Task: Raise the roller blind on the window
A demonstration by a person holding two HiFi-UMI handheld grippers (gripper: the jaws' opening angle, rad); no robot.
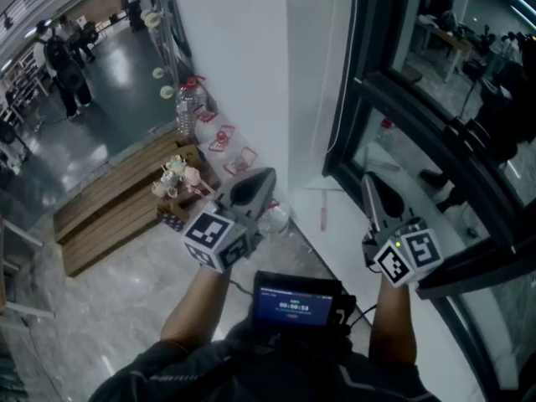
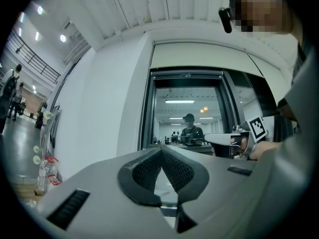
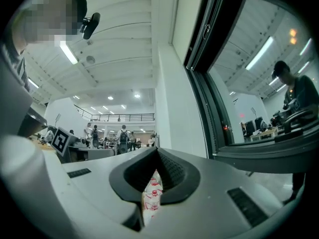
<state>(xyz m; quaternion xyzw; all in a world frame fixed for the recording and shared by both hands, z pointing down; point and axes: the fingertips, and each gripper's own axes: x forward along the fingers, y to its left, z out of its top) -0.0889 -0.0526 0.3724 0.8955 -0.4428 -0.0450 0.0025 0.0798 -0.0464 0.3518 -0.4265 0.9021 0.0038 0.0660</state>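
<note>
Both grippers are held level in front of the window point(image 1: 435, 82), well apart. The left gripper point(image 1: 260, 182) has its tips pressed together with nothing between them. It hangs off the edge of the white wall point(image 1: 243, 57), above the ledge point(image 1: 343, 241).

The right gripper point(image 1: 373, 187) sits just beside the dark frame point(image 1: 347, 107), with little room on that side. Its tips also meet. In the right gripper view a white strip with red marks point(image 3: 151, 195) shows in the slit under them. I cannot tell whether it is pinched or seen through the gap.

The blind point(image 2: 199, 56) shows only in the left gripper view. It is a white band across the top of the window, with its lower edge at a dark bar point(image 2: 187, 73) and bare glass below.

A red stick point(image 1: 321, 216) lies on the ledge between the two grippers. To the left the floor point(image 1: 109, 308) opens wide. A wooden pallet point(image 1: 117, 208) and bottles point(image 1: 186, 107) stand along the foot of the wall, and people point(image 1: 67, 65) are far off in the hall.
</note>
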